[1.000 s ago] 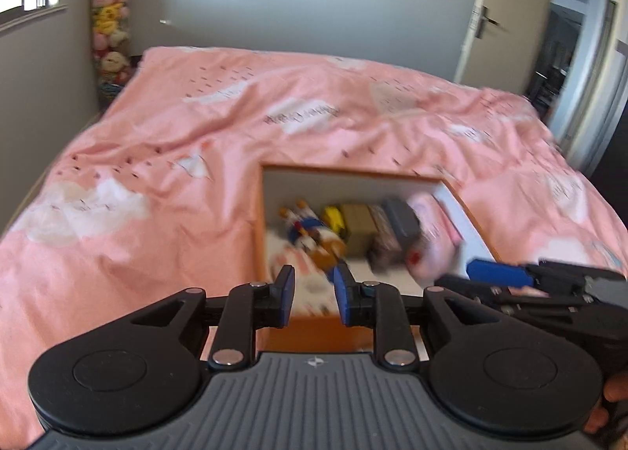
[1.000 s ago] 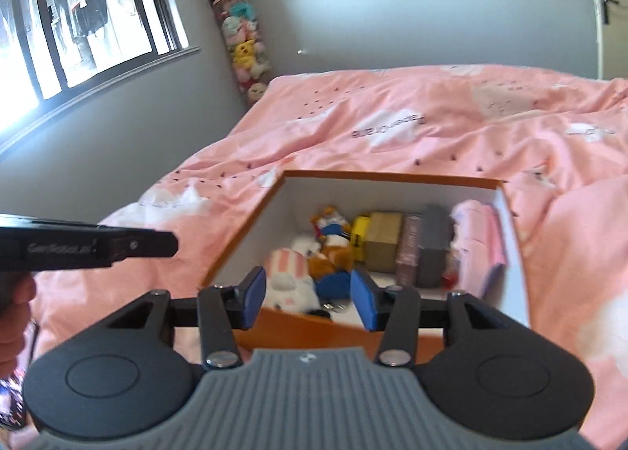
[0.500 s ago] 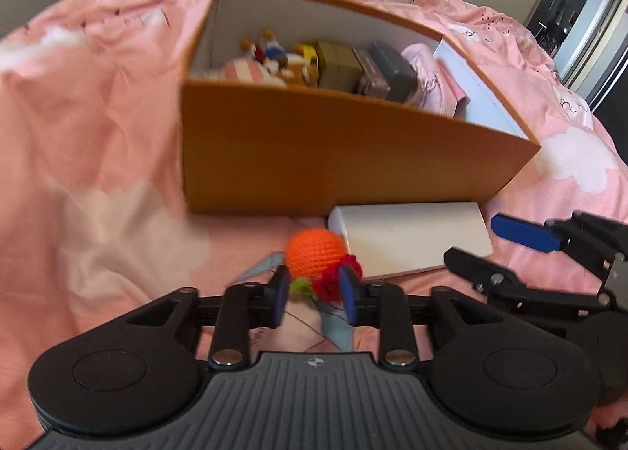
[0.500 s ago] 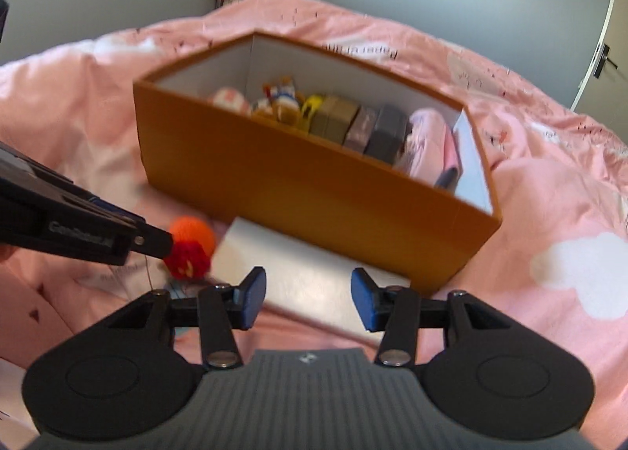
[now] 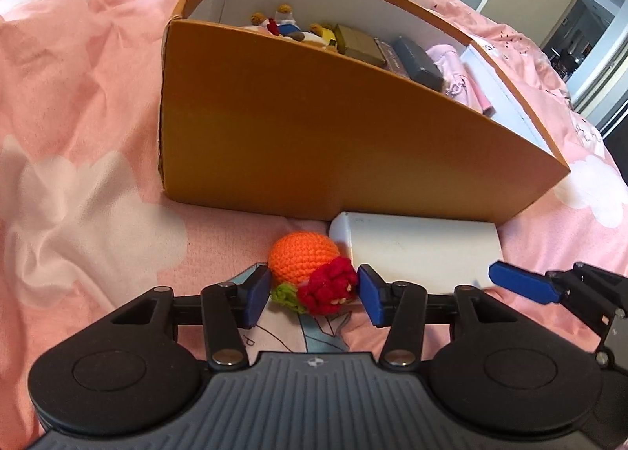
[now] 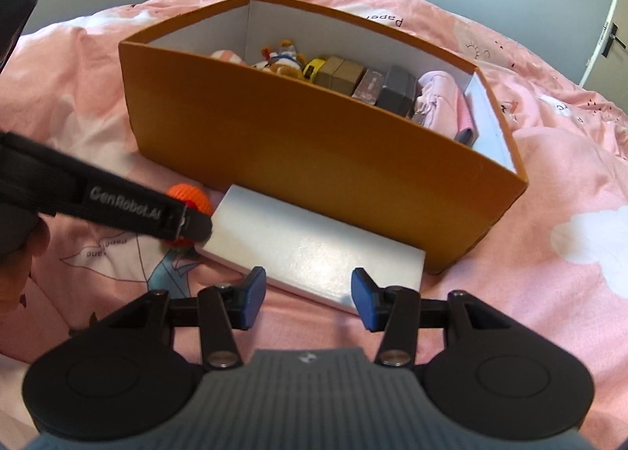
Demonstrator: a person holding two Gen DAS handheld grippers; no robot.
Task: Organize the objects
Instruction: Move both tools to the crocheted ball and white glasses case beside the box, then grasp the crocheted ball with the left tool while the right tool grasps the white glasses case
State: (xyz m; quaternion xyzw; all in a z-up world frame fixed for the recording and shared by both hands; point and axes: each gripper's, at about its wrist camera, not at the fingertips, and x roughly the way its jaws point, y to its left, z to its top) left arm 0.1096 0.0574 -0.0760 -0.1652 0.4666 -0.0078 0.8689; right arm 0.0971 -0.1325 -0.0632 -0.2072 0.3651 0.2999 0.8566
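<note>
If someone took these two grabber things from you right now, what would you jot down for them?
Left gripper: jaws opening around the crocheted orange toy on the bedspread, not gripping yet.
Right gripper: open, empty, poised at the near edge of the flat white box.
Both items lie on the pink bedspread in front of the orange box.
Done: the box already holds soft toys, small boxes and pink cloth.
Left: probably put the toy and white box away.
</note>
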